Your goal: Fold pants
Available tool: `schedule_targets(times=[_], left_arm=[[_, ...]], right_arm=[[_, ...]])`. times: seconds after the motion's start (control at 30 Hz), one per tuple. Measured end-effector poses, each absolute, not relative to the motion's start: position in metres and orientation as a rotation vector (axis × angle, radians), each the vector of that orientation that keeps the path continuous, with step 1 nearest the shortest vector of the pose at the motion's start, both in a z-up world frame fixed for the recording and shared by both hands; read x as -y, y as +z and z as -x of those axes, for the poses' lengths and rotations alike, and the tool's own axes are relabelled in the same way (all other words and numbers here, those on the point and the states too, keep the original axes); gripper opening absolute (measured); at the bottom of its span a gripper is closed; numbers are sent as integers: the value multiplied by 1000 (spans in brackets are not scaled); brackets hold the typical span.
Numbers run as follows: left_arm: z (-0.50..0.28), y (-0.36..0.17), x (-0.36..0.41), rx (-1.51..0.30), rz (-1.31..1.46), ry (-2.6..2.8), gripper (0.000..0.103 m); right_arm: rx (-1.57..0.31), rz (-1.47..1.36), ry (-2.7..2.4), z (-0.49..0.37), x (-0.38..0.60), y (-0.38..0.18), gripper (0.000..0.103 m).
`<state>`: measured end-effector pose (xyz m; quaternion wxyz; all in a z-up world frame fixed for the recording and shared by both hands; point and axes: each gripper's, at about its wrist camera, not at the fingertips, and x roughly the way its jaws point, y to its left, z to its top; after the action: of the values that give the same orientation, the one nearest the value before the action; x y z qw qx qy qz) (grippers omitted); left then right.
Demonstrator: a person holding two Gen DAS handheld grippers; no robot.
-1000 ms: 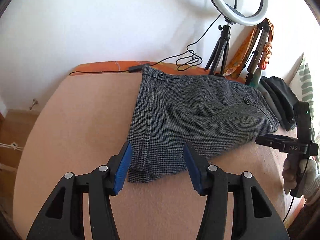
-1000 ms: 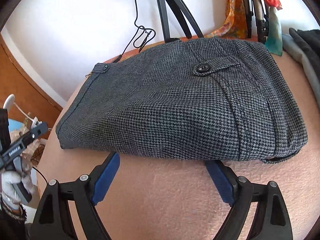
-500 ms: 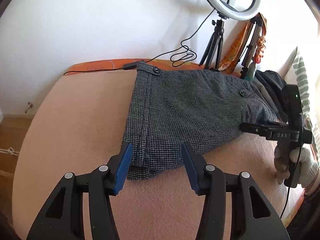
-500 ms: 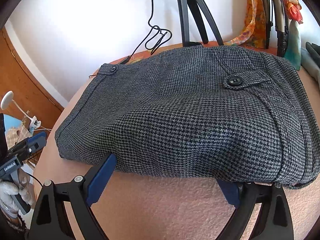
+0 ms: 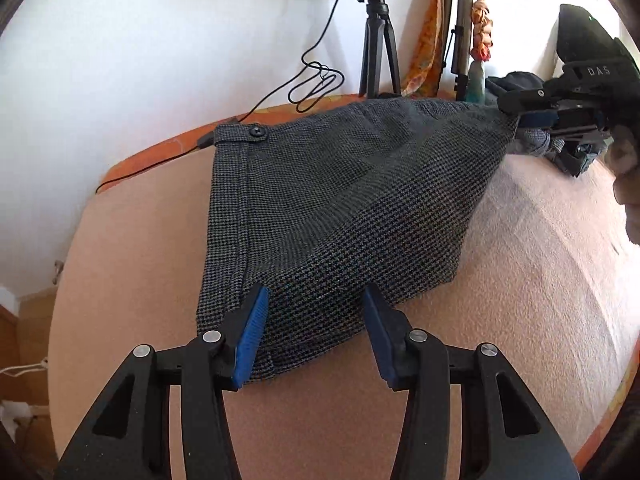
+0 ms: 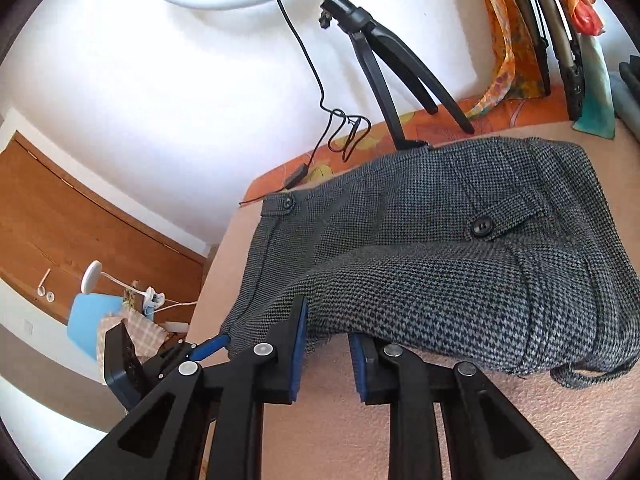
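Since a second ago the right tool [image 6: 326,354] has closed in on the near edge of the folded houndstooth pants [image 5: 340,208] and raised it off the pink bed [image 5: 540,280], while the left tool [image 5: 314,332], half spread, straddles the other corner unpinched, so another fold looks underway.

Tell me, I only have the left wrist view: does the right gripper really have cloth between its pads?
Observer: Yes. In its own view the right gripper is closing with a raised fold of the pants between its pads.
Operator: Which side of the pants faces up over there?
Observer: The side with a buttoned pocket flap; its button shows near the far right.
Operator: Anything loose at that end?
Observer: A thin strip of cloth trails from the near right corner onto the blanket.
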<state>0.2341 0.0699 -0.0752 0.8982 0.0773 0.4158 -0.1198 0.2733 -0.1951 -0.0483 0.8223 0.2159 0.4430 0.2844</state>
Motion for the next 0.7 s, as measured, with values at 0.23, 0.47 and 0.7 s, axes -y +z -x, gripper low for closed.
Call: schedule_targets(times=[0.23, 0.47, 0.7], left_arm=[[-231, -62, -100, -827, -72, -205, 47], [-232, -58, -129, -806, 56, -154, 47], [-229, -58, -146, -796, 107, -140, 47]], right_arm=[[-1043, -399, 601, -240, 171, -97, 64], [-1049, -482, 668, -236, 132, -121, 68], [-1057, -401, 726, -234, 79, -124, 65]])
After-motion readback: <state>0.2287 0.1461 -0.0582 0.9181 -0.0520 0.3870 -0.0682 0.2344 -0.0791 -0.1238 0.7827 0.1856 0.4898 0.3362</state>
